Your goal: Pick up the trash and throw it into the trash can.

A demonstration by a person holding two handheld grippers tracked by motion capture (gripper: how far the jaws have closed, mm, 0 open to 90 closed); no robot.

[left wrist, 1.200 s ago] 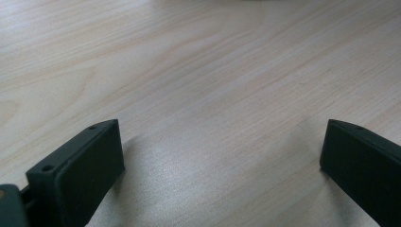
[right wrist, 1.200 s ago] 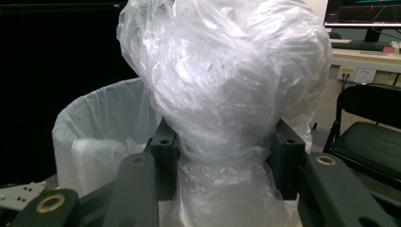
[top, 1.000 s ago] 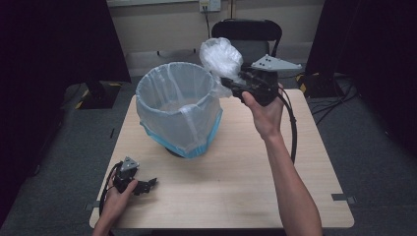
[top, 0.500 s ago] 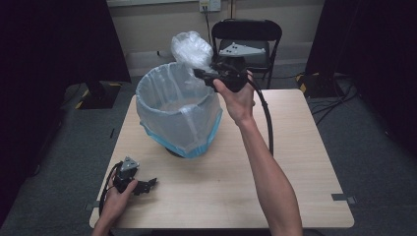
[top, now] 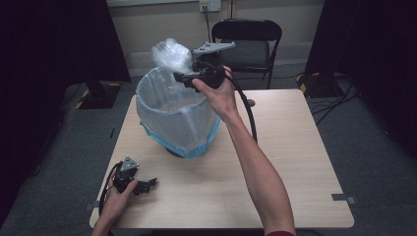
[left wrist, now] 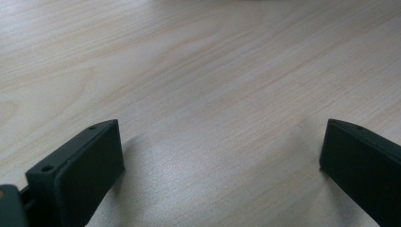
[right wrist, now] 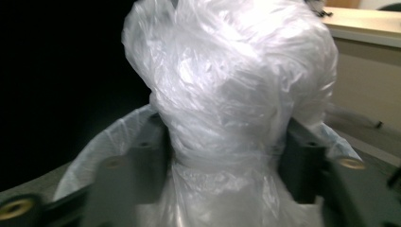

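A crumpled wad of clear plastic (top: 171, 54) (right wrist: 231, 75) is pinched between the jaws of my right gripper (top: 183, 74), held up over the far rim of a bin lined with a clear bag (top: 173, 114). In the right gripper view the black jaws press the wad from both sides, with the bin's lined rim (right wrist: 108, 142) below. My left gripper (top: 147, 185) rests on the table near the front left corner. Its jaws stand wide apart over bare wood (left wrist: 222, 118), with nothing between them.
The bin stands on a light wooden table (top: 295, 162), its base blue. A black folding chair (top: 248, 42) sits behind the table's far edge. A black cable (top: 248, 115) trails from the right gripper along the forearm. Dark curtains flank the room.
My right gripper has carried the plastic wad leftward, from beside the bin's right rim to above the bin's opening. The left gripper has stayed put.
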